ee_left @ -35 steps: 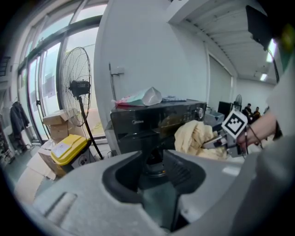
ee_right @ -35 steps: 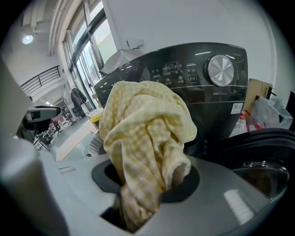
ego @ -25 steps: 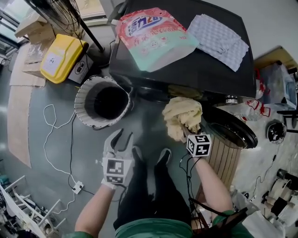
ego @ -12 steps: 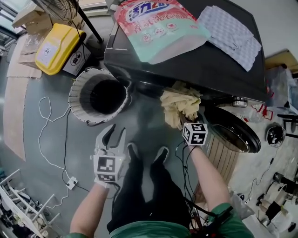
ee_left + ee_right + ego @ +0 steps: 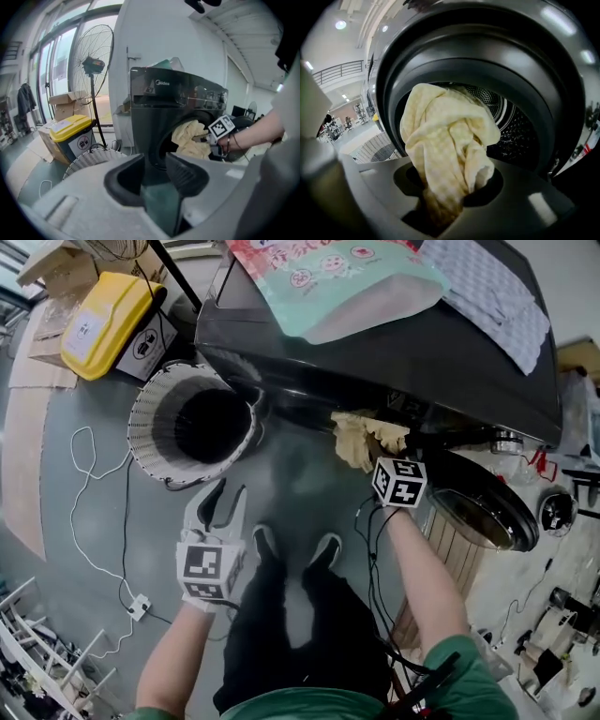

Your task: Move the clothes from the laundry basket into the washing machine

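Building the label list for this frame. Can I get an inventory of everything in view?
washer: 1, black, top centre
door: 1, dark, swung open right of the washer
bag: 1, pink and teal, on top of the washer
checked cloth: 1, grey-white, on the washer, right of the bag
yellow cloth: 1, pale yellow, at the drum mouth
basket: 1, white, on the floor left of the washer
bin: 1, yellow lid, top left
fan: 1, dark, behind the bin
cable: 1, white, floor, lower left
left tongs: 1, open, empty
right tongs: 1, shut on the yellow cloth
legs: 2, black trousers, bottom centre
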A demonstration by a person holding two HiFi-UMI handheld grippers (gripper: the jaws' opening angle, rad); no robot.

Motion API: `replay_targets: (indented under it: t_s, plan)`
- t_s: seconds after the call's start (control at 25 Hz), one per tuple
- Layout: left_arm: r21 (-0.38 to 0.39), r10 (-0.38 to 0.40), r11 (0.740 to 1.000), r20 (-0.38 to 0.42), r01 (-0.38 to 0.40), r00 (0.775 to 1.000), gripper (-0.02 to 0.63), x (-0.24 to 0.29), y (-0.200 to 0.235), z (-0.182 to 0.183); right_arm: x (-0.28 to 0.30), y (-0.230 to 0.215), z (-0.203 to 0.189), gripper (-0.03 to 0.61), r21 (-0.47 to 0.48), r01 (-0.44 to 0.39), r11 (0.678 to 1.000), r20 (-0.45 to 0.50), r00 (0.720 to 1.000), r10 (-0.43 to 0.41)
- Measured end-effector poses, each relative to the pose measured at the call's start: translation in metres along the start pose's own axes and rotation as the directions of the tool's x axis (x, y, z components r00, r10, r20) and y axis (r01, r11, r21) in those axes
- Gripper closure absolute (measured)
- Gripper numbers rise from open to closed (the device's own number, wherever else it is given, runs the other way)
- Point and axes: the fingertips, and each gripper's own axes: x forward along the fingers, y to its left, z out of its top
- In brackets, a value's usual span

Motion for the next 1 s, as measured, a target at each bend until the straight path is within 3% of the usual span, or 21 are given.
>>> replay_targets:
  t_s: [0.56,1.0]
  plan:
    - [0.051,0.027,0.998,0.110,-0.033,0.994,0.472,0.081,0.025,-0.042,0.089,-0.022,-0.004,0.405,-0.056,0.015,0.998,0.135,0.991,-0.008]
    - [0.073,0.049,0.996,0.106,-0.057,0.993,0.472,0.096,0.047,-0.056,0.142,-0.030,-0.034,0.382,-0.082,0.045,0.996,0.010,0.999,-0.045]
